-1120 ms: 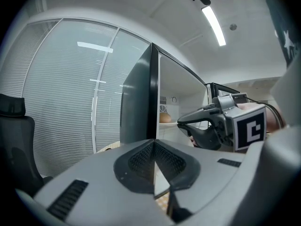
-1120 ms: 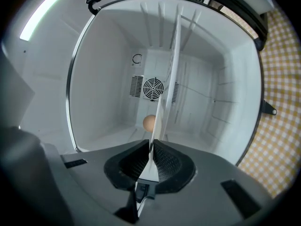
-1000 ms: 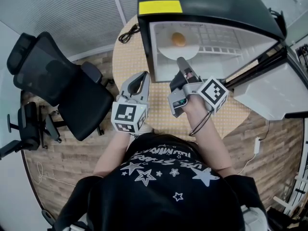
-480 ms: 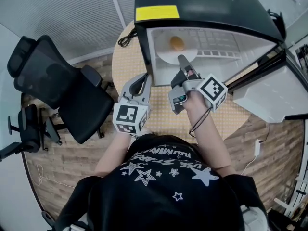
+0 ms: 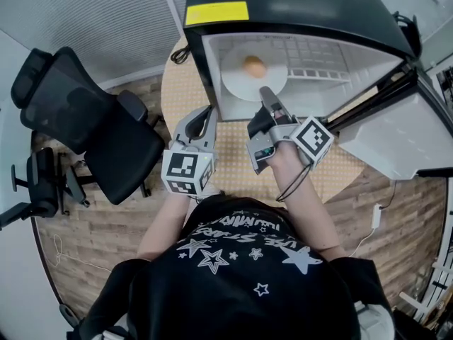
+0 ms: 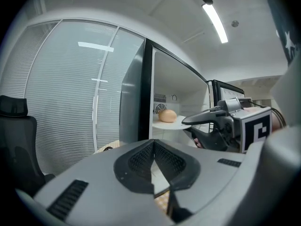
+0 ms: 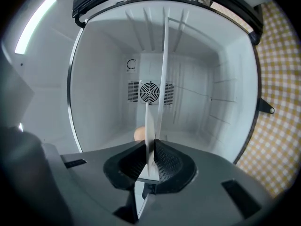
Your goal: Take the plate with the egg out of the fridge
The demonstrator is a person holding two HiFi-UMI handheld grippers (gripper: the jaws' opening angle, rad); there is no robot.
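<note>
A white plate (image 5: 239, 83) with a brown egg (image 5: 253, 66) on it lies inside the open fridge (image 5: 283, 6), near the front of its floor. My right gripper (image 5: 267, 95) reaches into the fridge opening; its jaws are closing, and the plate's near rim (image 7: 150, 126) stands edge-on between the pads, which press on it. The egg (image 7: 138, 134) peeks out just left of that rim. My left gripper (image 5: 207, 113) hangs shut and empty over the table, left of the fridge. From the left gripper (image 6: 153, 145) I see the egg (image 6: 167, 115) and the plate (image 6: 175, 123).
The fridge door (image 5: 403, 137) hangs open to the right. The fridge stands on a round table with a checked cloth (image 5: 233, 168). A wire shelf (image 7: 164, 65) and a fan grille (image 7: 149, 92) are inside. A black office chair (image 5: 78, 122) stands at the left.
My right gripper has pushed forward into the fridge, and its jaws now stand about the plate's rim. The left gripper has stayed about where it was.
</note>
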